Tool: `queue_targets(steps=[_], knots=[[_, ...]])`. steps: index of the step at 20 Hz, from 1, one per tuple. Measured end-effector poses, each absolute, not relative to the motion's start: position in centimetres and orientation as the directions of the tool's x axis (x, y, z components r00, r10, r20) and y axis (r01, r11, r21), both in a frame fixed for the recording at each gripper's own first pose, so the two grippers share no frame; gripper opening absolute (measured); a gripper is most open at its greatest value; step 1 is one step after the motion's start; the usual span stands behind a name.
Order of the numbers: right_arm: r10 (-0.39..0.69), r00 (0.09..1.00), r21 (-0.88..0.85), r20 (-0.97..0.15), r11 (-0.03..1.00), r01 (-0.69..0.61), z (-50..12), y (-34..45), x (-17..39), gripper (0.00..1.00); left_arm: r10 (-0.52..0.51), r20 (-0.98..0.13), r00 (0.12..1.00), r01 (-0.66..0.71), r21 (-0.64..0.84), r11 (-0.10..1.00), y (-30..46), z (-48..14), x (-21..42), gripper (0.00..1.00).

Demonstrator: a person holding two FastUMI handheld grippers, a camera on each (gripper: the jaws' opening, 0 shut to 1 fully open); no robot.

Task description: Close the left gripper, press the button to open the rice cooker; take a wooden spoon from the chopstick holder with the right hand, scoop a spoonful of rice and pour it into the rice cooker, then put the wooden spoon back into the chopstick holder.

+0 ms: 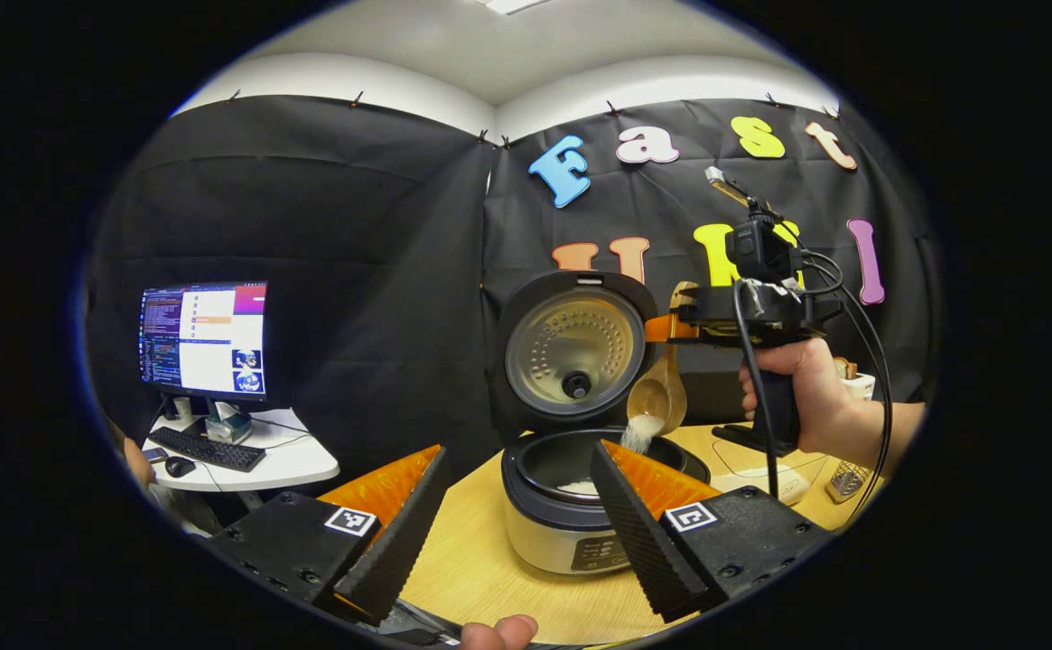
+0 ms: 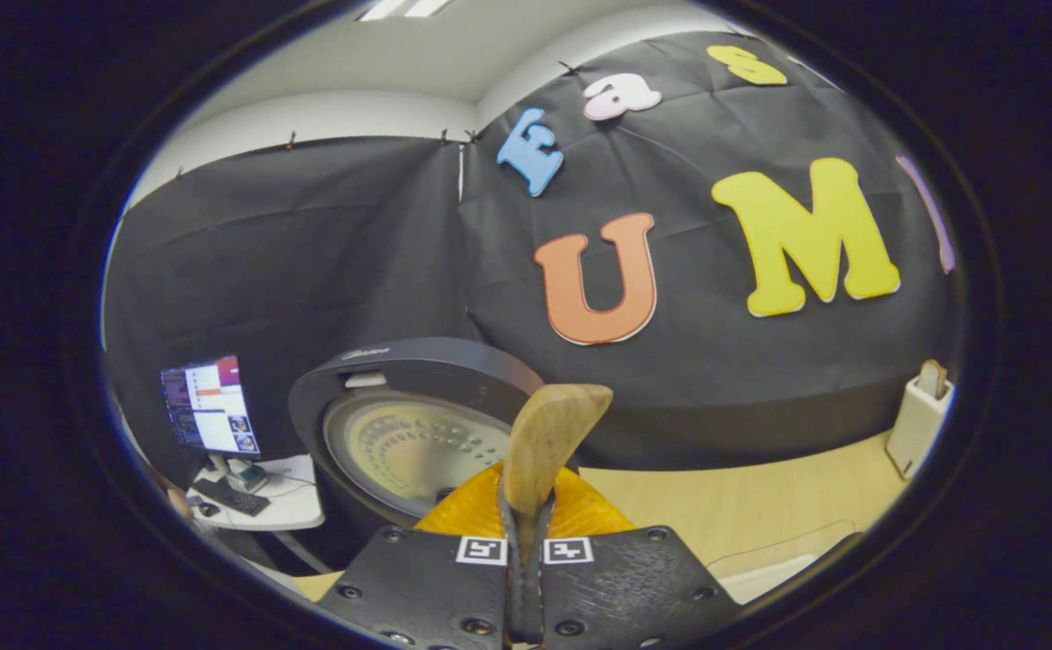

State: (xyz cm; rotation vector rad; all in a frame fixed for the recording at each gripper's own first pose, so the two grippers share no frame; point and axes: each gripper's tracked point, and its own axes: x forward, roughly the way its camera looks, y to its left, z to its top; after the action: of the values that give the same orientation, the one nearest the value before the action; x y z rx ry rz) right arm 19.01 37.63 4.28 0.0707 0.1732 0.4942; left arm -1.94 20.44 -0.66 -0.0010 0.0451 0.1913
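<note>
A recording booth in an office-like lab; black cloth wall [image 1: 309, 226] pinned below white ceiling. A computer monitor [image 1: 203, 339], keyboard [image 1: 209, 449] and mouse [image 1: 180, 467] sit on a side desk [image 1: 295, 462].

At the left of the left gripper view, a computer screen [image 1: 203, 338] glows on a small white desk [image 1: 295, 462]. A black keyboard [image 1: 218, 449] and a mouse [image 1: 180, 466] lie below it. Low in the frame is a wooden table [image 1: 471, 560].

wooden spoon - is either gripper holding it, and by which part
Yes: the right gripper holds the wooden spoon by its handle; the left gripper holds nothing.
</note>
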Motion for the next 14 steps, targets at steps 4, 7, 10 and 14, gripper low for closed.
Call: queue_targets(steps=[4,7,10,14], knots=[[0.483,0.868,-0.048,-0.112,0.870,-0.491,5.1,39.1,17.7,0.00,0.193,-0.037,0.980,-0.194,-0.009,0.981,20.7,-0.3,-2.1,1.00],[0.495,0.867,-0.175,-0.055,0.850,-0.496,6.3,40.2,16.4,0.00,0.197,-0.027,0.980,-0.198,-0.015,0.980,20.9,-0.1,-2.4,1.00],[0.506,0.862,-0.245,-0.030,0.833,-0.497,6.4,41.4,15.6,0.00,0.199,-0.018,0.980,-0.200,-0.021,0.980,21.2,0.1,-2.6,1.00],[0.510,0.859,-0.200,-0.049,0.837,-0.509,5.9,41.5,15.9,0.00,0.197,-0.008,0.980,-0.197,-0.031,0.980,21.3,0.5,-2.9,1.00]])
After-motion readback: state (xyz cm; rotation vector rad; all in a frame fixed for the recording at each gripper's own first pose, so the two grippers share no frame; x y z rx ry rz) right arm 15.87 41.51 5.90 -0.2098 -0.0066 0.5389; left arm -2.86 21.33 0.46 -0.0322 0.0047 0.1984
